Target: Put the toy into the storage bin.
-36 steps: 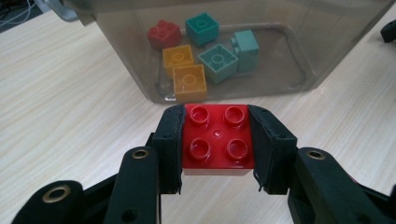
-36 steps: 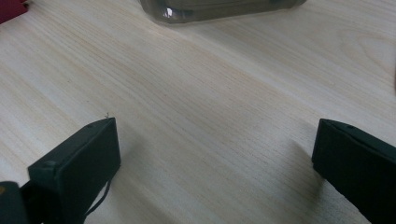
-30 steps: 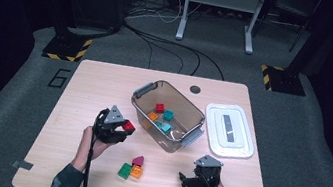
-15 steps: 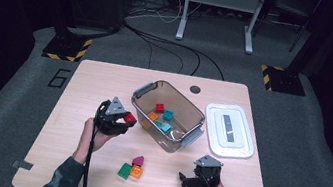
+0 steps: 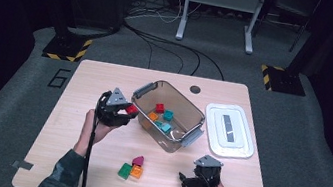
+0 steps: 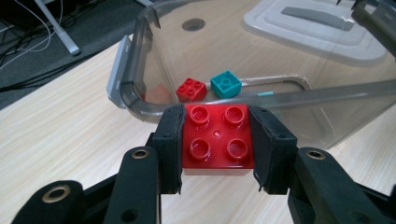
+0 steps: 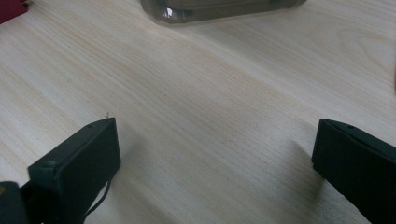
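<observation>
Red brick sits clamped in the left gripper; carry it clear over the bin rim, probably releasing low. Right gripper rests spread, empty.

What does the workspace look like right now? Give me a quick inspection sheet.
Surface: light wooden table, with a round grommet hole.
Job's things: red brick held near the rim of the clear plastic bin; red, orange and teal bricks inside it; green brick, orange brick and dark red brick on the table.
Clutter: white lid lying flat beside the bin.
Grippers: left gripper shut on the red brick; right gripper open, low over bare table.
Cables: a black cable trails from the left gripper; floor cables behind the table.
Surroundings: grey floor, hazard-striped stand bases, metal frame.
</observation>
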Demonstrator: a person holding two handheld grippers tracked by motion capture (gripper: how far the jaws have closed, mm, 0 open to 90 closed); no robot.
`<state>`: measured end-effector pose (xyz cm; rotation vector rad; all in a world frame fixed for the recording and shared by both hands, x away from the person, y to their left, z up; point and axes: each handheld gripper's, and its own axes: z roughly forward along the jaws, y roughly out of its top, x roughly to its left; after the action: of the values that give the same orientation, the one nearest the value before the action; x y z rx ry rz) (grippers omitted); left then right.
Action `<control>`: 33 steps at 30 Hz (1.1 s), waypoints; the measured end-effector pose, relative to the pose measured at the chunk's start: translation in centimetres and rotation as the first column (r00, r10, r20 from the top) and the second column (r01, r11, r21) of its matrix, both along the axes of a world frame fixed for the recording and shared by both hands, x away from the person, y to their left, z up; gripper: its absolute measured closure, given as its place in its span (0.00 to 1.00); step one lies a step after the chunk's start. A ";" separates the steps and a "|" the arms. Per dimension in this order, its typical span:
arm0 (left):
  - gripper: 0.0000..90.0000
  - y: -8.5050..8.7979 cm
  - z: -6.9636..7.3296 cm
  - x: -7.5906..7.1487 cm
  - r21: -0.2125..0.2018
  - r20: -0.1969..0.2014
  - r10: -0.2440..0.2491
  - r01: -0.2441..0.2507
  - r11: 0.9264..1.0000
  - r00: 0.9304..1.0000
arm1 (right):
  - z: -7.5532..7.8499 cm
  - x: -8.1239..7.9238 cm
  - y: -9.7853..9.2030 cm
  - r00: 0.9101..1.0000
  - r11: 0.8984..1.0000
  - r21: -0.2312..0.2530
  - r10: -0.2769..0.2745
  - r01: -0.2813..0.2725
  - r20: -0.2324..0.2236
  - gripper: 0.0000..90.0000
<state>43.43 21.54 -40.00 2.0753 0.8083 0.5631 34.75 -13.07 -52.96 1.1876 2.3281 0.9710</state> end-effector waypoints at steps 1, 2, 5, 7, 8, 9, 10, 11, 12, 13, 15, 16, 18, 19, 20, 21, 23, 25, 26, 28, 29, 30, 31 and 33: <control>0.66 0.0 0.3 0.1 0.007 0.005 -0.006 0.006 1.000 1.000 | 0.0 0.0 0.0 1.000 1.000 0.000 0.000 0.000 0.000 0.00; 0.66 -0.1 0.4 0.2 0.002 0.011 -0.004 0.004 1.000 1.000 | 0.0 0.0 0.0 1.000 1.000 0.000 0.000 0.000 0.000 0.00; 0.66 -0.2 0.9 0.5 -0.006 0.010 -0.006 0.006 1.000 1.000 | 0.0 0.0 0.0 1.000 1.000 0.000 0.000 0.000 0.000 0.00; 0.66 -0.3 1.2 0.7 0.000 0.016 -0.011 0.011 1.000 1.000 | 0.0 0.0 0.0 1.000 1.000 0.000 0.000 0.000 0.000 0.00; 0.66 -0.4 1.3 0.8 -0.006 0.017 -0.011 0.011 1.000 1.000 | 0.0 0.0 0.0 1.000 1.000 0.000 0.000 0.000 0.000 0.00; 0.66 -0.4 1.4 0.9 -0.005 0.022 -0.011 0.011 1.000 1.000 | 0.0 0.0 0.0 1.000 1.000 0.000 0.000 0.000 0.000 0.00; 0.66 -0.4 1.6 1.0 -0.003 0.021 -0.014 0.014 1.000 1.000 | 0.0 0.0 0.0 1.000 1.000 0.000 0.000 0.000 0.000 0.00; 0.66 -0.5 1.7 1.2 -0.005 0.025 -0.015 0.015 1.000 1.000 | 0.0 0.0 0.0 1.000 1.000 0.000 0.000 0.000 0.000 0.00; 0.66 -0.6 1.9 1.3 -0.009 0.024 -0.013 0.013 1.000 1.000 | 0.0 0.0 0.0 1.000 1.000 0.000 0.001 -0.001 0.000 0.00; 0.66 -0.6 2.0 1.4 -0.014 0.021 -0.013 0.013 1.000 1.000 | 0.0 0.0 0.0 1.000 1.000 0.000 0.000 0.000 0.000 0.00; 0.66 -0.8 2.3 1.7 -0.012 0.026 -0.017 0.017 1.000 1.000 | 0.0 0.0 0.0 1.000 1.000 0.000 0.000 0.000 0.000 0.00; 0.66 -0.9 2.4 1.8 -0.007 0.030 -0.016 0.016 1.000 0.999 | 0.0 0.0 0.0 1.000 1.000 0.000 0.000 0.000 0.000 0.00; 0.66 -1.0 2.7 1.9 -0.006 0.033 -0.018 0.018 1.000 0.999 | 0.0 0.0 0.0 1.000 1.000 0.000 0.000 0.000 0.000 0.00; 0.66 -1.1 2.8 2.0 -0.004 0.037 -0.019 0.019 1.000 0.999 | 0.0 0.0 0.0 1.000 1.000 0.000 0.000 0.000 0.000 0.00; 0.66 -1.2 2.9 2.1 -0.008 0.037 -0.015 0.015 1.000 0.999 | 0.0 0.0 0.0 1.000 1.000 0.000 0.000 0.000 0.000 0.00; 0.66 -1.2 3.0 2.2 -0.006 0.039 -0.017 0.017 1.000 0.999 | 0.0 0.0 0.0 1.000 1.000 0.000 0.000 0.000 0.000 0.00; 0.66 -1.3 3.2 2.5 -0.002 0.042 -0.016 0.016 1.000 0.999 | 0.0 0.0 0.0 1.000 1.000 0.000 0.000 0.000 0.000 0.00; 0.66 -1.5 3.2 2.9 0.004 0.041 -0.015 0.015 1.000 0.999 | 0.0 0.0 0.0 1.000 1.000 0.000 0.000 0.000 0.000 0.00; 0.66 -1.6 3.3 3.2 0.002 0.035 -0.013 0.013 1.000 0.999 | 0.0 0.0 0.0 1.000 1.000 0.000 0.001 -0.001 0.000 0.00; 0.66 -1.7 3.3 3.5 -0.002 0.028 -0.010 0.010 1.000 1.000 | 0.0 0.0 0.0 1.000 1.000 0.000 0.000 0.000 0.000 0.00; 0.66 -1.7 3.3 3.8 0.000 0.030 -0.008 0.009 1.000 0.999 | 0.0 0.0 0.0 1.000 1.000 0.000 0.000 0.000 0.000 0.00; 0.66 -1.8 3.3 4.0 -0.001 0.030 -0.007 0.007 1.000 1.000 | 0.0 0.0 0.0 1.000 1.000 0.000 0.000 0.000 0.000 0.00; 0.66 -1.9 3.3 4.2 0.004 0.025 -0.010 0.009 1.000 1.000 | 0.0 0.0 0.0 1.000 1.000 0.000 0.000 0.000 0.000 0.00; 0.65 -2.2 3.1 4.6 0.005 0.025 -0.008 0.008 1.000 1.000 | 0.0 0.0 0.0 1.000 1.000 0.000 0.000 0.000 0.000 0.00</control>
<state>48.00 19.37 -36.88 2.0713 0.7848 0.5856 34.75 -13.07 -52.96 1.1874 2.3279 0.9713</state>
